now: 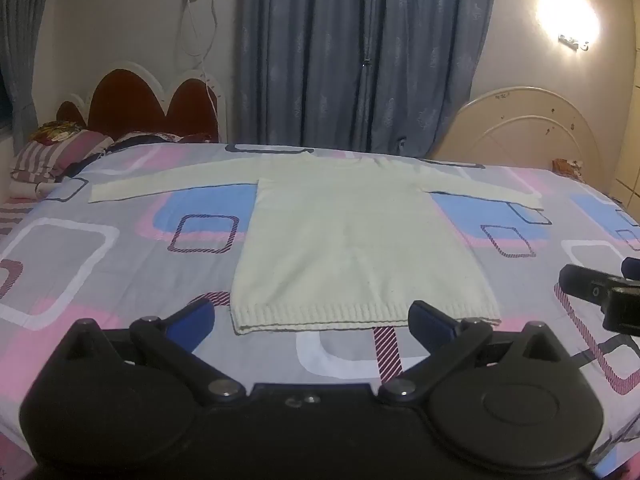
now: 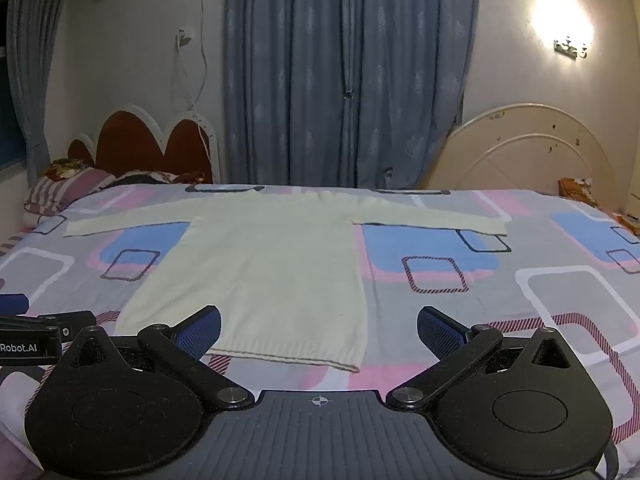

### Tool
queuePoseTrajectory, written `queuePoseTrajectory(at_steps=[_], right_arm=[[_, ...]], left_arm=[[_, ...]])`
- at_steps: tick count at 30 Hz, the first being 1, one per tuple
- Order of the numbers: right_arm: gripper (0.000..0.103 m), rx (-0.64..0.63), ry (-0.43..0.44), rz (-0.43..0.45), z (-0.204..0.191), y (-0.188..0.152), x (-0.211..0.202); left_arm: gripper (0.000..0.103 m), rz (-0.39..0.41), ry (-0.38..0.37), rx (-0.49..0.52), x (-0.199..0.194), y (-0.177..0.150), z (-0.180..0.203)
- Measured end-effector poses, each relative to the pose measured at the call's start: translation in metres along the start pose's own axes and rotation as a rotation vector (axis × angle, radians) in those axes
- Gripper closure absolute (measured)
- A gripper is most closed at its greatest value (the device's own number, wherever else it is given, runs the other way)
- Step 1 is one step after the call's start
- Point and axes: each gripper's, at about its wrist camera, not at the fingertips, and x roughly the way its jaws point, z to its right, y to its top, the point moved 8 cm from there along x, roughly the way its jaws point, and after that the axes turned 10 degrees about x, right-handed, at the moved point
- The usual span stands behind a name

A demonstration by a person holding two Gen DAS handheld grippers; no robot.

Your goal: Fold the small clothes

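**Left wrist view: sweater laid flat, both claws wide and empty**

Left wrist view shows a cream sweater (image 1: 344, 236) spread flat on the patterned bedsheet (image 1: 100, 248), sleeves stretched out to both sides, ribbed hem nearest the camera. The left claw (image 1: 312, 320) hovers just short of that hem, jaws spread fully, nothing between them. The right claw (image 2: 320, 330) hangs near the sweater's hem corner, equally wide and empty. Beyond the sweater's collar hang blue curtains (image 1: 360, 52).
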Motion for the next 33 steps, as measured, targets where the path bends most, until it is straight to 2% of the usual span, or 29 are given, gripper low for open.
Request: queuePoseTrajectory(at_steps=[33], right_arm=[[0.000, 0.000, -0.001, -0.005, -0.0072, 0.0017, 0.0002]], left_arm=[[0.000, -0.009, 0.010, 0.000, 0.0049, -0.0032, 0.0008]])
